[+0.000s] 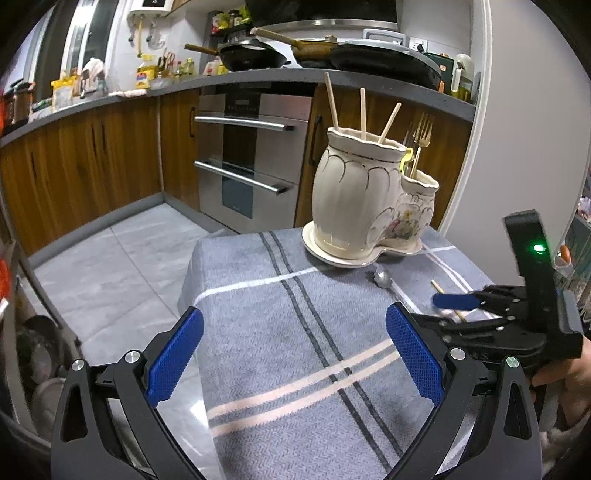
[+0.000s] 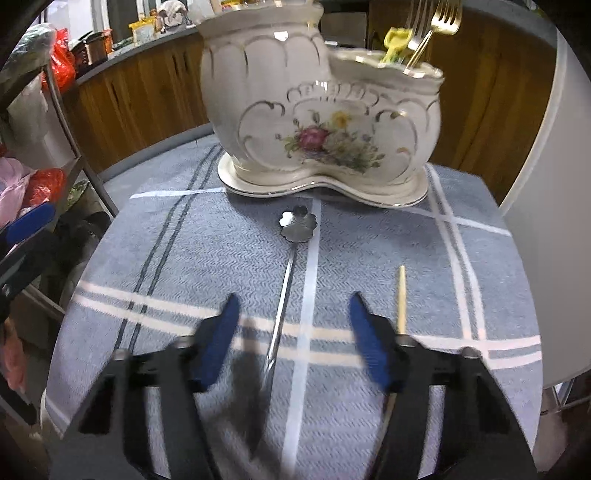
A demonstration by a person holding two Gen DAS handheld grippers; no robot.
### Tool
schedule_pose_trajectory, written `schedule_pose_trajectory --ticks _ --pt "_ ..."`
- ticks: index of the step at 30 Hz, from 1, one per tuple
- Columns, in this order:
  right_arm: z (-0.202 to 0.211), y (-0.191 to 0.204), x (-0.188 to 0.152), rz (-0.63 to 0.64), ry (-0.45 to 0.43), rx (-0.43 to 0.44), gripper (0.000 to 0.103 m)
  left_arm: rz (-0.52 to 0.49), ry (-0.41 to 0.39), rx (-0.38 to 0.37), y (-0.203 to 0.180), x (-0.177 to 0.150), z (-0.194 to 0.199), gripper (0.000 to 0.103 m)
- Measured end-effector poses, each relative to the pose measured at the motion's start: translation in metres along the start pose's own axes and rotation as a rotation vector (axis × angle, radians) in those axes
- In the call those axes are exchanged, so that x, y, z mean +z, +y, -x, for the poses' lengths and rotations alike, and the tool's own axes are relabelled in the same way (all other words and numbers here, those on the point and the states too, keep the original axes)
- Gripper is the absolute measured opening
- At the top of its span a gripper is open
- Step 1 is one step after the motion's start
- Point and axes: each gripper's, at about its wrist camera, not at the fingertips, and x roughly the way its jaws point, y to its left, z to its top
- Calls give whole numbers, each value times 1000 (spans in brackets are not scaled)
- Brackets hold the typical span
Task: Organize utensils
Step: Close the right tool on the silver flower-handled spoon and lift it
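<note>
A cream ceramic two-pot utensil holder stands on its saucer at the far side of the table. Its tall pot holds three wooden chopsticks; its low pot holds gold forks and a yellow utensil. A silver spoon with a flower-shaped bowl lies on the cloth, its handle running between my right gripper's fingers. A loose chopstick lies just right of it. My right gripper is open, low over the spoon handle. My left gripper is open and empty above the cloth.
The table wears a blue-grey cloth with white and dark stripes. Kitchen cabinets and an oven stand beyond the tiled floor. A metal rack with bags is at the left. A white curved wall or appliance rises on the right.
</note>
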Motion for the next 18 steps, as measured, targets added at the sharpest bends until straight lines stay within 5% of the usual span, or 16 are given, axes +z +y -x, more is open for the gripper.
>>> schedule_pose_trajectory --ticks 7,18 --pt "-5 10 6 47 3 -12 7 14 11 -10 4 -1 -6 98" --pt "31 -13 -7 -13 -47 90 3 -11 24 -10 -2 2 -7 98"
